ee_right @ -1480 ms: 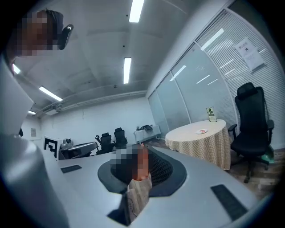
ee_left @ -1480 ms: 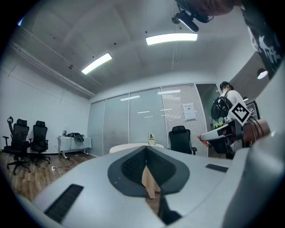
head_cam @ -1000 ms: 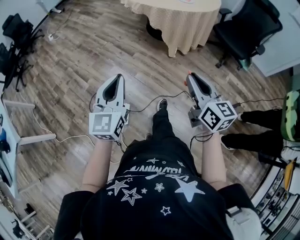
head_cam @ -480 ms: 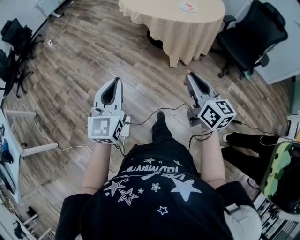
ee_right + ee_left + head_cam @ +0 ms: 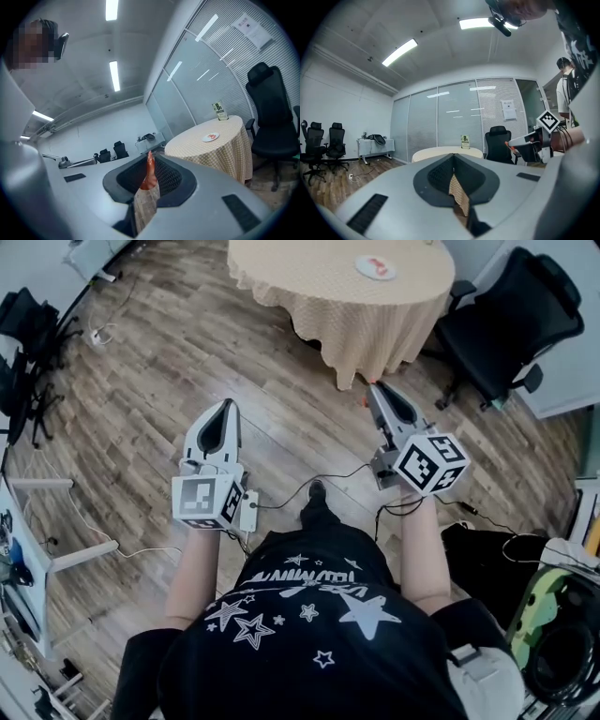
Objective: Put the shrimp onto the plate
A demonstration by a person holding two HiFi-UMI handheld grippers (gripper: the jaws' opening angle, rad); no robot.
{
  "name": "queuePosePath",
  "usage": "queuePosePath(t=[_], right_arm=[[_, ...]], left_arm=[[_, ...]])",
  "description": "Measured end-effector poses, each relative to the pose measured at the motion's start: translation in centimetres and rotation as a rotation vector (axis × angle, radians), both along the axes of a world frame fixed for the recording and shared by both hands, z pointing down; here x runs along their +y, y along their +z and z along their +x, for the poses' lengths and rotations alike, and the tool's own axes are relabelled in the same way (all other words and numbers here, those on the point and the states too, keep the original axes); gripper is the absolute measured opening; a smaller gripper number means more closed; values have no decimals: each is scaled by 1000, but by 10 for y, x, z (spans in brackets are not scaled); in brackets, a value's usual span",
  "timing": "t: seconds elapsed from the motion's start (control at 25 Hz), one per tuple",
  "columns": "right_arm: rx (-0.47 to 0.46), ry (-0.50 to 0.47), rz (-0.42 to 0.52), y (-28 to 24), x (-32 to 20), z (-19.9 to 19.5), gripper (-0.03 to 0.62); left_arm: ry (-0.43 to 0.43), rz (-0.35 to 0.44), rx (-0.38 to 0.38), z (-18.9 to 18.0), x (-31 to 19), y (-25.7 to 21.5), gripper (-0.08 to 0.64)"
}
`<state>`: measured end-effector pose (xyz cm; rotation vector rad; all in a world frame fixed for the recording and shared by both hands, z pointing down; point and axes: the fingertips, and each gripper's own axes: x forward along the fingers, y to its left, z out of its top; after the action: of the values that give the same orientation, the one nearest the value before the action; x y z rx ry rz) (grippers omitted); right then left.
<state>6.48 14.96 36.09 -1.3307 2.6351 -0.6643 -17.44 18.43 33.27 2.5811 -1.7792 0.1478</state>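
Observation:
A round table with a beige checked cloth (image 5: 328, 287) stands ahead across the wooden floor. On it lies a white plate (image 5: 377, 267) with something red on it; the plate (image 5: 210, 137) also shows in the right gripper view. My right gripper (image 5: 374, 388) is shut on an orange-red shrimp (image 5: 149, 169), whose tail sticks up past the jaw tips. It is held in the air, well short of the table. My left gripper (image 5: 227, 403) is shut with nothing in it, level with the right one; its closed jaws (image 5: 453, 157) point at the table.
A black office chair (image 5: 506, 315) stands right of the table. Cables (image 5: 309, 486) trail over the floor by my feet. At the left are a white desk leg (image 5: 56, 554) and black chairs (image 5: 23, 324). A small sign (image 5: 218, 111) stands on the table. Another person (image 5: 565, 89) stands at the right.
I have walked toward the table, so it and the plate have come further into view. Both grippers kept their pose, and the legs at the right have dropped out of view.

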Motion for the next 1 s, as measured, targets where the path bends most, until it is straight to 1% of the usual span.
queuePosePath(t=[0.32, 0.48, 0.64, 0.8, 1.0], right_arm=[[22, 39, 15, -1, -48, 32, 60], [39, 56, 22, -1, -66, 54, 60], [43, 78, 12, 3, -80, 75, 60], [41, 66, -1, 5, -83, 73, 60], [20, 77, -20, 9, -86, 73, 60]], left_arm=[[65, 24, 41, 36, -71, -5, 9], [89, 38, 48, 54, -95, -6, 9], [95, 43, 48, 66, -106, -7, 9], [83, 30, 56, 65, -106, -7, 9], [75, 23, 51, 60, -108, -8, 9]])
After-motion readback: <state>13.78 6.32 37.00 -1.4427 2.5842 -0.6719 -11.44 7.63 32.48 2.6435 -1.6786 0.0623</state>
